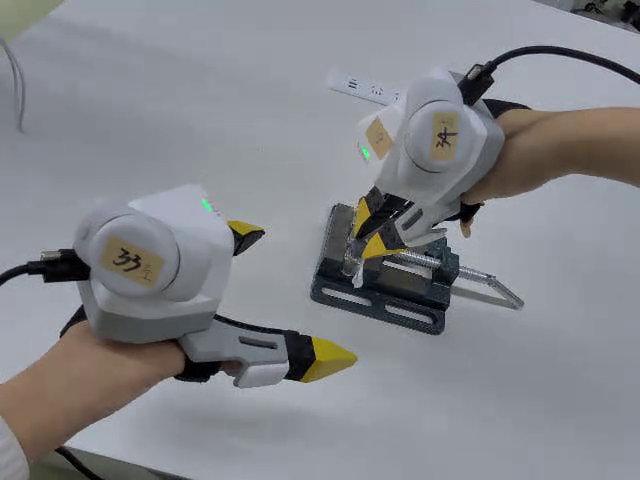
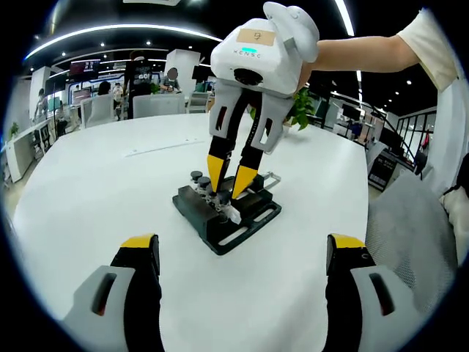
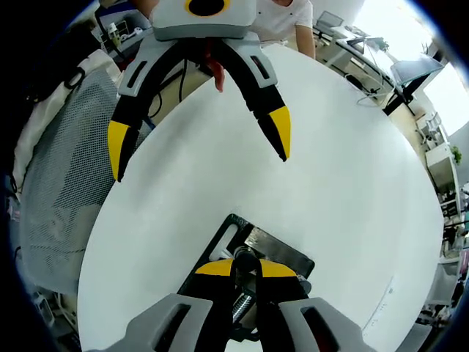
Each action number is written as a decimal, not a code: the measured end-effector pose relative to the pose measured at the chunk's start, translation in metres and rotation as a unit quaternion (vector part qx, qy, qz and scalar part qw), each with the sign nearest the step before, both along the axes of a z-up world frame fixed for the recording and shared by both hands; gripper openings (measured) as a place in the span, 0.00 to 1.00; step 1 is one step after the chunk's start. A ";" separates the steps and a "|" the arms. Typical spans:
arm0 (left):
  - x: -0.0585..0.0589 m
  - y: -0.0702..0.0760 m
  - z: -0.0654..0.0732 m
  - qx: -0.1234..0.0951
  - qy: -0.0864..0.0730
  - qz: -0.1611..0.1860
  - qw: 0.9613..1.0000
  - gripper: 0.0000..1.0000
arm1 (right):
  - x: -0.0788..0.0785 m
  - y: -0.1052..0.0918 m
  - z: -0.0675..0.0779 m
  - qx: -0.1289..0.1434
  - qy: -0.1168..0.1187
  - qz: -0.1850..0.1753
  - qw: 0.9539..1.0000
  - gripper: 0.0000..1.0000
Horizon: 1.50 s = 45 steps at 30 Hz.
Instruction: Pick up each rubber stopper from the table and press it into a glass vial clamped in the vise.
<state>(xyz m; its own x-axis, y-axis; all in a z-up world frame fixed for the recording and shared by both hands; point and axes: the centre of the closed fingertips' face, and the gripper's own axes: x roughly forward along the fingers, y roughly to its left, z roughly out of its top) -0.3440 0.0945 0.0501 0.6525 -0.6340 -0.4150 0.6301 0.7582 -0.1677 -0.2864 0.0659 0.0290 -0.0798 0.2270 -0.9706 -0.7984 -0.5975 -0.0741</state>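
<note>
A dark vise (image 1: 385,290) stands on the white table, with small glass vials (image 2: 199,180) clamped in a row in its jaws. My right gripper (image 1: 372,232) points down over the vise, shut on a dark rubber stopper (image 3: 245,258) at the top of a vial (image 1: 352,266). In the right gripper view the two yellow tips pinch the stopper just above the vise (image 3: 289,255). My left gripper (image 1: 290,297) hovers open to the left of the vise, holding nothing. It appears as the left gripper (image 2: 242,246) facing the vise (image 2: 245,220) and the right gripper (image 2: 229,176).
A white power strip (image 1: 365,88) lies on the table beyond the vise. The vise's screw handle (image 1: 490,280) sticks out to the right. A mesh chair (image 3: 58,183) stands beside the table. Office desks and people are in the background.
</note>
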 end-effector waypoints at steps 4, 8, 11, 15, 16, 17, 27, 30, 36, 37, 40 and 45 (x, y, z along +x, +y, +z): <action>0.000 0.000 0.000 -0.001 0.000 0.001 1.000 0.94 | 0.001 0.000 0.000 -0.003 0.000 -0.003 1.000 0.05; 0.001 0.001 0.000 -0.002 0.000 0.002 1.000 0.94 | 0.001 0.001 0.000 -0.004 0.001 -0.004 1.000 0.05; 0.001 0.001 0.001 -0.004 0.000 0.002 1.000 0.94 | 0.002 0.000 0.001 -0.010 -0.014 0.011 1.000 0.05; 0.001 0.000 0.000 -0.005 0.001 0.002 1.000 0.94 | 0.001 -0.001 0.001 -0.020 -0.038 0.045 0.998 0.05; 0.001 0.000 0.000 -0.006 0.002 0.002 1.000 0.94 | -0.001 -0.001 0.000 -0.022 -0.037 0.044 0.998 0.05; 0.001 0.000 0.000 -0.007 0.002 0.002 1.000 0.93 | -0.001 0.000 0.000 -0.022 -0.039 0.047 0.998 0.05; 0.001 -0.001 -0.001 -0.007 0.002 0.003 1.000 0.93 | 0.002 0.003 -0.001 -0.009 0.019 -0.048 0.999 0.04; 0.001 -0.002 -0.001 -0.008 0.001 0.002 1.000 0.93 | 0.000 0.003 -0.002 -0.008 0.019 -0.054 0.998 0.04; 0.003 -0.002 -0.001 -0.009 0.001 0.002 1.000 0.93 | -0.003 0.002 -0.002 -0.015 0.013 -0.060 0.998 0.04; 0.003 -0.002 0.000 -0.009 0.000 0.003 1.000 0.93 | -0.002 0.001 -0.001 -0.011 0.014 -0.058 0.998 0.04; 0.002 -0.002 0.000 -0.010 0.000 0.003 1.000 0.93 | -0.002 0.000 -0.001 0.003 0.014 -0.043 0.999 0.04; 0.002 -0.002 0.000 -0.012 0.001 0.005 1.000 0.93 | -0.001 0.000 -0.001 0.019 0.008 -0.039 0.999 0.04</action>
